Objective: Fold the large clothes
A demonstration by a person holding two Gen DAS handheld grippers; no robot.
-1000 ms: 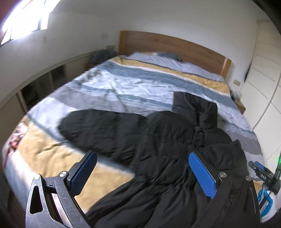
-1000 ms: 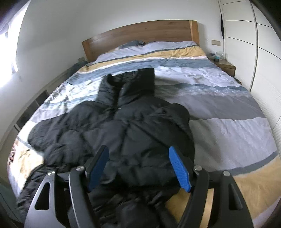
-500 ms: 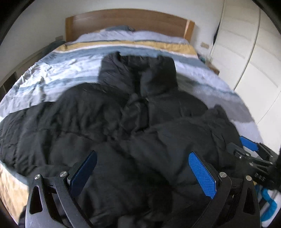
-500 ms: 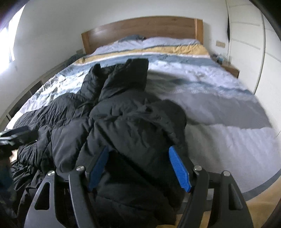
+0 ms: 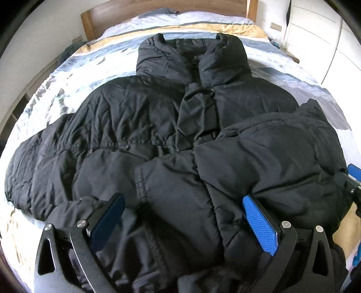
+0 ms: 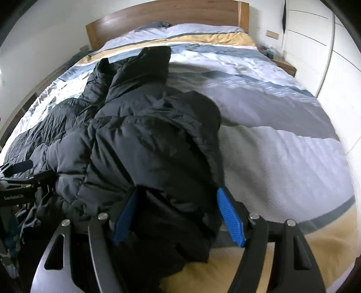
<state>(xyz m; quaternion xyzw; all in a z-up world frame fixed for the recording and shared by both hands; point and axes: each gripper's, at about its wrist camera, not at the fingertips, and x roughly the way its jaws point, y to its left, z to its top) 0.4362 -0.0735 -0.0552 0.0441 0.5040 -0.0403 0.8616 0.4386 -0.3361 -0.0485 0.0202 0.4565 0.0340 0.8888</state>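
Black puffer jacket (image 5: 140, 126) lies flat on bed (image 6: 282, 139), collar toward headboard (image 6: 162, 15); right sleeve already crossed over chest; left gripper (image 5: 182, 216) and right gripper (image 6: 178, 214) gape wide over hem, gripping nothing, likely poised for next fold.

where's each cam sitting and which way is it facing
Left wrist: on the left claw, angled down over the black puffer jacket toward the wooden headboard; its own blue-padded fingers show, plus the other claw at the right edge.
Right wrist: on the right claw, angled down over the jacket's folded-in sleeve; own fingers show, left claw at the left edge.
Shared: jacket, striped duvet, headboard, white wardrobe.
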